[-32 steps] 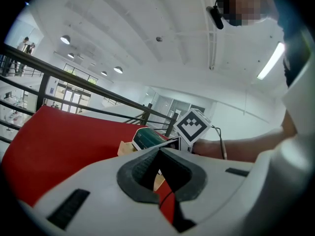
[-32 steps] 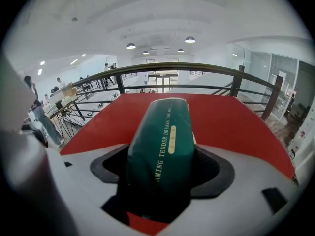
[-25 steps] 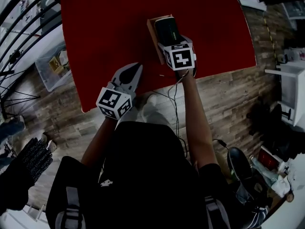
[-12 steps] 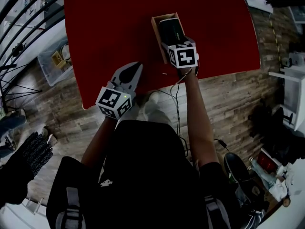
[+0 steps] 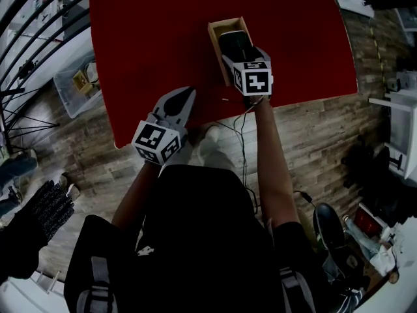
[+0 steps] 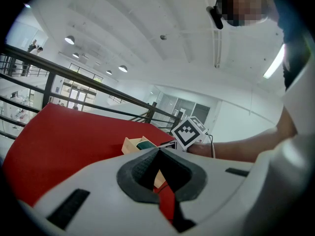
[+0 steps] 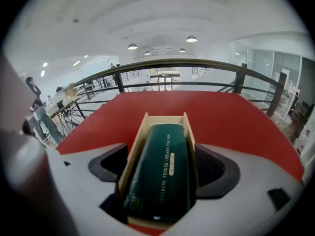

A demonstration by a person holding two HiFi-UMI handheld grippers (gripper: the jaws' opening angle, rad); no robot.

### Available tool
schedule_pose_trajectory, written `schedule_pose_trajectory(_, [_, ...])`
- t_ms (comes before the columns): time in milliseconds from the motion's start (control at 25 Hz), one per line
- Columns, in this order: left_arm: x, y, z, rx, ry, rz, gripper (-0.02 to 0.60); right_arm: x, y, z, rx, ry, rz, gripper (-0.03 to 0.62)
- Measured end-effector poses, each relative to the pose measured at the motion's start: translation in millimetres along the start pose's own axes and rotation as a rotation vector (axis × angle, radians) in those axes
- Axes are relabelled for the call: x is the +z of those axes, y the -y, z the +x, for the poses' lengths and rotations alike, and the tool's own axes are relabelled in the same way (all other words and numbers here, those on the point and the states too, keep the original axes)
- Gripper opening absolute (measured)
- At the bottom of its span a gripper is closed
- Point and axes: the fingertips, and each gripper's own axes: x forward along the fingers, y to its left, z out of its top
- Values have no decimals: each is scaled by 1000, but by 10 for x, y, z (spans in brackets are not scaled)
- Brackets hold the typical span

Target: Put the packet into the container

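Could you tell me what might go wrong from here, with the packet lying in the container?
1. The packet's near end seems to ride up over the near wall of the container, so it may not be fully seated and could slide back out.
2. The right gripper has its jaws wide apart but close beside the container's side walls. Drawing back at an angle might catch a wall and drag the container along.
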Motion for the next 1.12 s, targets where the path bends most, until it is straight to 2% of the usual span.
schedule_pose_trajectory(120, [15, 0, -36, 5, 13, 2, 0, 84, 11, -155, 1, 49, 31, 403])
schedule_pose_trajectory(320, [140, 99, -85, -17, 23, 18, 0, 258, -73, -717, -1, 197, 63, 382])
schedule_pose_trajectory(400, [207, 164, -126, -29, 29, 25, 0, 294, -128, -1001, -39, 264, 36, 209])
schedule_pose_trajectory(480, [266, 228, -169, -35, 43, 38, 0, 318, -196, -1300, -67, 333, 20, 80])
schedule_pose_trajectory(520, [296, 252, -195, -37, 50, 45, 0, 325, -244, -1439, -69, 365, 19, 44])
schedule_pose_trajectory(600, [351, 277, -259, -40, 61, 57, 0, 315, -366, -1677, -55, 418, 16, 23])
schedule_pose_trajectory(920, [521, 453, -553, -66, 99, 114, 0, 257, -777, -2436, 14, 622, 33, 21])
schedule_pose_trajectory(1120, [578, 613, -716, -92, 122, 141, 0, 218, -918, -2690, 22, 681, 39, 20])
